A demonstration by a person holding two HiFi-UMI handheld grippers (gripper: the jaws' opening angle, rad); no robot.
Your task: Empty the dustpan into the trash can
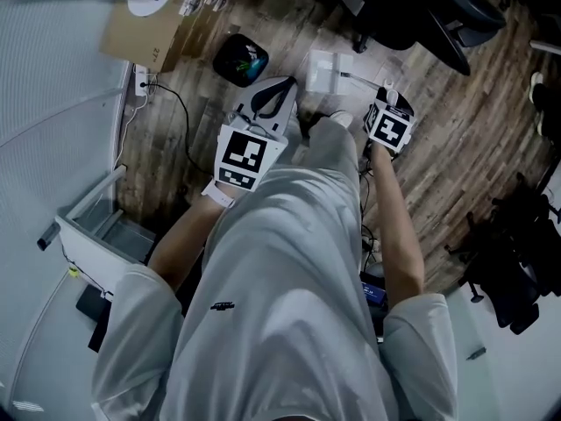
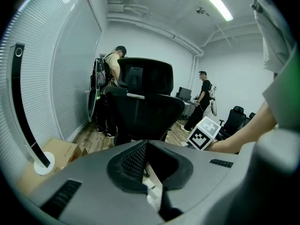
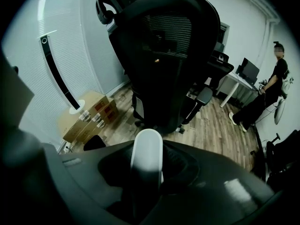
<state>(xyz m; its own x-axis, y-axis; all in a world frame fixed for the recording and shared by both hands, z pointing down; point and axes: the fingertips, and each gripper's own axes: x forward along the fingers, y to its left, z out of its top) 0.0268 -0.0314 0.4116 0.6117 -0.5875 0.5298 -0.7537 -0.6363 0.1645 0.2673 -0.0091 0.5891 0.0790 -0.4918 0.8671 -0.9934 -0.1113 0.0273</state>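
Between the right tongs' (image 1: 387, 96) jaws, the dustpan's (image 1: 328, 71) handle (image 3: 146, 149) is clamped. Left tongs (image 2: 146, 143) are clenched, empty. Ahead, the dustpan is beside the trash can (image 1: 238, 60), likely not yet tipped.

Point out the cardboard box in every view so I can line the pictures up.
Head view: the cardboard box is at the top left, on the wood floor beside the white blinds.
Left gripper view: the box is at the lower left, low against the blinds.
Right gripper view: the box is left of centre, behind the black chair.
Shared landmark: the black curved stand with a round white base at the box.
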